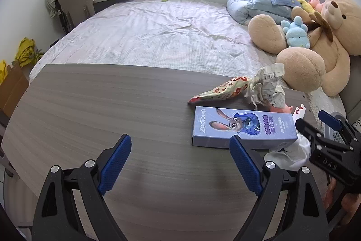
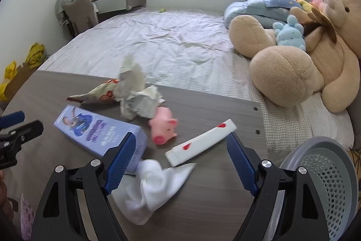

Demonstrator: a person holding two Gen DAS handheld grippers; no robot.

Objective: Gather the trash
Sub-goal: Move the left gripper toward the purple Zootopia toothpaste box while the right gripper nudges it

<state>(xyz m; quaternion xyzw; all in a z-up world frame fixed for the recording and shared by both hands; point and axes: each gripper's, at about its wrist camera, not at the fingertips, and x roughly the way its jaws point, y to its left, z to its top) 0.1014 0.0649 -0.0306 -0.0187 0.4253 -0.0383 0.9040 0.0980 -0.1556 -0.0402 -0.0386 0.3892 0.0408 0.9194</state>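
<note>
White crumpled tissue (image 2: 149, 186) is lying just under and between the wide-open jaws of the right gripper (image 2: 181, 164), near the grey basket (image 2: 325, 171) on its right, while the left gripper (image 1: 180, 164) is waiting open and empty beside the purple box (image 1: 243, 125).

On my table (image 2: 203, 110), the Zootopia box (image 2: 99, 128) lies left of the pig toy (image 2: 163, 128); crumpled paper (image 2: 140, 101) sits behind, the cloth (image 2: 153, 186) nearest me, the bed (image 2: 158, 46) beyond.
</note>
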